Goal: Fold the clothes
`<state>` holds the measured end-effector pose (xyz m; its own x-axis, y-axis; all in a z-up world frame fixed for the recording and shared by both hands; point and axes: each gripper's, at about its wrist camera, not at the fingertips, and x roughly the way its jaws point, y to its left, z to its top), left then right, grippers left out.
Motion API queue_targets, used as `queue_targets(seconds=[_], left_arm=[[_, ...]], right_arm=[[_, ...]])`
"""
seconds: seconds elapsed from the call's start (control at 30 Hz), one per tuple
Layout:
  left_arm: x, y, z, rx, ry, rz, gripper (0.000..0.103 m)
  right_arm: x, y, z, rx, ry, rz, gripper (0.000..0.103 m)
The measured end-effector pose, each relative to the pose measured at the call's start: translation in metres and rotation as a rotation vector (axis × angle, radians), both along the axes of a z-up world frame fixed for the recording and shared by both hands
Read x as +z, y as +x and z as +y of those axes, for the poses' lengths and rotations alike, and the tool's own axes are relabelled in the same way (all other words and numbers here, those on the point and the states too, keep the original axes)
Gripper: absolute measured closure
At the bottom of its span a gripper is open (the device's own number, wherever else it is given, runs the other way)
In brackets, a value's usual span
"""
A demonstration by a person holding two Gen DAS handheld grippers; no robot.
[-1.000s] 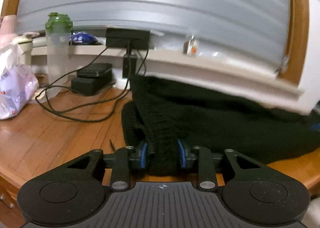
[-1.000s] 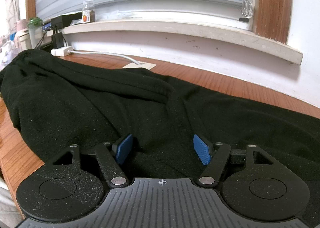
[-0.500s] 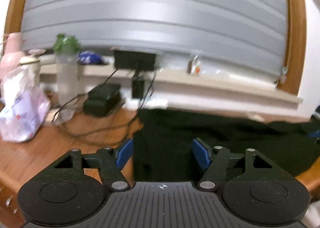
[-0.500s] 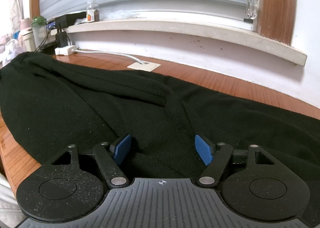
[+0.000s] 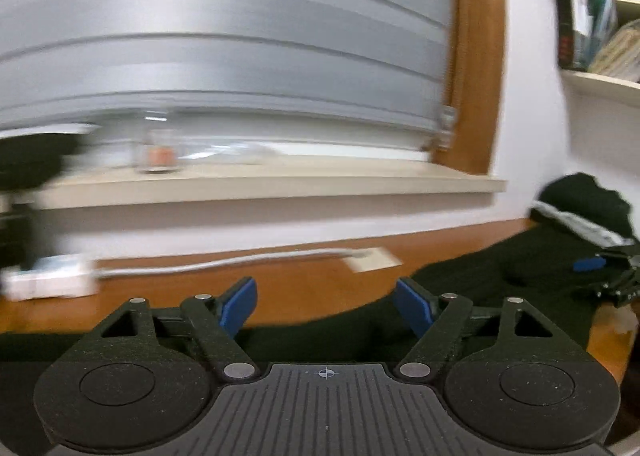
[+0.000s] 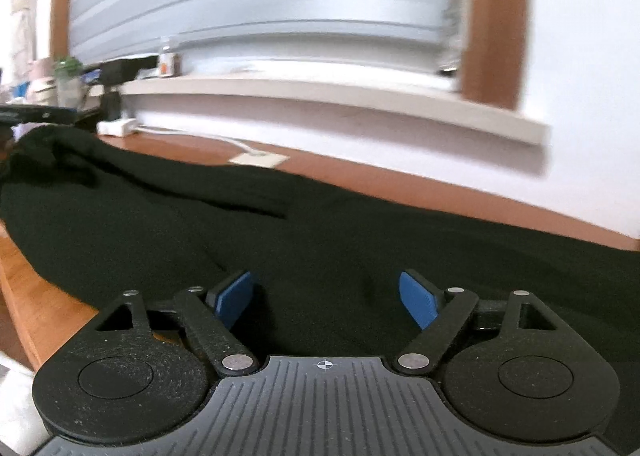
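Observation:
A black garment (image 6: pixel 320 224) lies spread across the wooden table (image 6: pixel 360 176). In the left wrist view the black garment (image 5: pixel 500 268) covers the table's right and near side. My left gripper (image 5: pixel 326 308) hovers over the cloth's far edge. Its jaws are opening, and the blue pads (image 5: pixel 240 304) press on nothing. My right gripper (image 6: pixel 326 302) sits low over the middle of the cloth, its jaws also opening, with fabric beneath but not pinched. From the left wrist view the right gripper (image 5: pixel 600 272) shows at the far right on the cloth.
A white power strip (image 5: pixel 52 280) with its cable and a small white square plate (image 5: pixel 372 262) lie on the table (image 5: pixel 300 288) by the wall. A jar (image 5: pixel 158 154) stands on the windowsill. A bookshelf (image 5: pixel 592 16) is at the upper right. A green-lidded bottle (image 6: pixel 68 80) stands far left.
My left gripper let go of the fold of black cloth, opened wide and swung right along the table. My right gripper opened wider over the garment and shifted slightly.

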<state>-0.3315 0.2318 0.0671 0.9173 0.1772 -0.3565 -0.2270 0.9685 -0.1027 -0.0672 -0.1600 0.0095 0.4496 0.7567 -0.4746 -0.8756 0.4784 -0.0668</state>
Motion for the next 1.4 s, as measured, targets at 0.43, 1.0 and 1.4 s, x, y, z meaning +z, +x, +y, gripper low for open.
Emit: queue_targets(seconds=[0.43, 1.0, 1.4], left_arm=[[-0.037, 0.122, -0.068, -0.166, 0.066, 0.033, 0.019], [-0.035, 0.117, -0.046, -0.112, -0.063, 0.003, 0.013], [-0.034, 0.115, -0.046, -0.111, -0.062, 0.000, 0.011]], right_arm=[[-0.019, 0.013, -0.158, -0.283, -0.140, -0.006, 0.022], [-0.004, 0.037, -0.156, -0.266, -0.196, -0.049, 0.098], [0.053, 0.168, -0.051, -0.363, -0.216, -0.425, 0.087]])
